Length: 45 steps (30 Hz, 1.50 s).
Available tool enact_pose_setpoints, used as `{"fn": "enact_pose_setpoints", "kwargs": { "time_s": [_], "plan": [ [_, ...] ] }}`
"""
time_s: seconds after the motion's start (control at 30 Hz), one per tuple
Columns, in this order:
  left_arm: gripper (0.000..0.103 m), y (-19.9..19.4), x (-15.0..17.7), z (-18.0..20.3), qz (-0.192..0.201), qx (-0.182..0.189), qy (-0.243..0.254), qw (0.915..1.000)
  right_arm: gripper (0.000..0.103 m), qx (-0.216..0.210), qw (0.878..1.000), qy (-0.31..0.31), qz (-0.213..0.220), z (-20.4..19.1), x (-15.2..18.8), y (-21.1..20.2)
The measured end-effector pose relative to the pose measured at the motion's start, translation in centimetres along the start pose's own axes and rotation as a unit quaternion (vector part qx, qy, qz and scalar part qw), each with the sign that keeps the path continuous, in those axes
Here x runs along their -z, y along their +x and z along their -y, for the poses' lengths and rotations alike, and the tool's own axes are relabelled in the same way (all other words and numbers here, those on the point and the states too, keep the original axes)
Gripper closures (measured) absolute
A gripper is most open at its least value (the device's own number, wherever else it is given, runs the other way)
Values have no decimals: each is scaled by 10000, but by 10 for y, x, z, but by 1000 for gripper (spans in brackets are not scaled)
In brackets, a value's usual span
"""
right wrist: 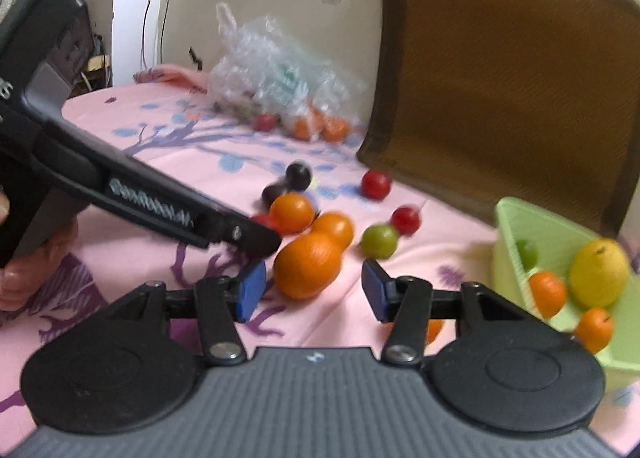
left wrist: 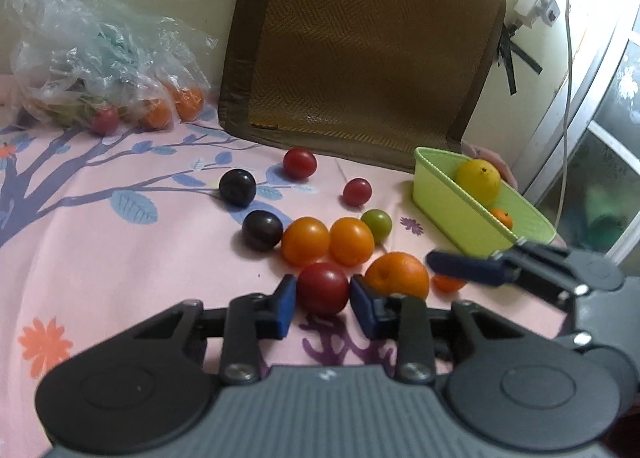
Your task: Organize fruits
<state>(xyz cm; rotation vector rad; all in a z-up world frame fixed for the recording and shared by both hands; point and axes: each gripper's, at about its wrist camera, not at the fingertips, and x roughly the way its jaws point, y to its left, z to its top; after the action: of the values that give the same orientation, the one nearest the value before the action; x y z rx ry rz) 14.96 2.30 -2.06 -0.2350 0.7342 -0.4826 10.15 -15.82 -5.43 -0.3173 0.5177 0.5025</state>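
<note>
Here the left gripper [left wrist: 323, 304] has its blue pads on either side of a red plum [left wrist: 322, 289] lying on the pink bedsheet [left wrist: 120, 258]; the pads sit right against the fruit's flanks, though whether they actually press on it cannot be told. Just beside the plum on its right lies a large orange [left wrist: 397, 275], with two smaller oranges [left wrist: 306, 241] directly behind the plum. Further behind the plum lie two dark plums [left wrist: 262, 230], a green fruit [left wrist: 376, 224] and two more red ones [left wrist: 300, 163]. The right gripper [right wrist: 313, 290] hangs with its fingers spread wide and nothing between them, just in front of that large orange [right wrist: 308, 265]. To the plum's right stands a green basket [left wrist: 452, 194] with a yellow fruit [left wrist: 479, 182] and small oranges inside. Far left of the plum sits a plastic bag [left wrist: 100, 58] of fruit.
</note>
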Motion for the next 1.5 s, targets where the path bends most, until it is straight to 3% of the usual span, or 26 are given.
{"fn": "enact_pose_setpoints", "kwargs": {
  "time_s": [0.07,0.27,0.37,0.53,0.67,0.77,0.93,1.03,1.07,1.2,1.3,1.37,1.5],
  "plan": [
    [73,-2,1,-2,37,22,-70,10000,62,-50,9999,72,-59,-2,2,5],
    [74,-16,-3,19,170,173,61,9997,63,75,9989,294,363,1,4,-20],
    [74,-13,-21,44,218,543,183,9981,63,473,9950,538,694,18,12,-47],
    [74,24,-55,113,197,1030,842,9909,63,1435,9795,1005,991,64,28,-79],
    [74,62,-70,150,116,1148,1003,9882,63,2031,9639,1460,913,104,42,-89],
    [74,84,-69,162,-14,1006,942,9905,63,2247,9563,1656,866,119,51,-90],
    [72,102,-61,166,-182,883,919,9917,62,2322,9543,1665,882,120,59,-89],
    [70,106,-56,168,-202,771,993,9919,46,2505,9519,1511,912,117,60,-87],
    [62,105,-55,168,-181,746,1011,9919,45,2537,9509,1492,962,117,61,-88],
    [60,85,-54,163,25,770,1002,9920,47,2624,9447,1600,1147,126,63,-91],
    [60,47,-51,135,396,738,747,9937,49,2762,9327,1727,1545,126,66,-103],
    [60,19,-44,104,623,555,420,9956,55,2698,9285,1806,1801,124,67,-111],
    [60,-23,-25,41,790,-253,-54,9965,65,2137,9353,2018,1972,114,56,-115]
  ]
}}
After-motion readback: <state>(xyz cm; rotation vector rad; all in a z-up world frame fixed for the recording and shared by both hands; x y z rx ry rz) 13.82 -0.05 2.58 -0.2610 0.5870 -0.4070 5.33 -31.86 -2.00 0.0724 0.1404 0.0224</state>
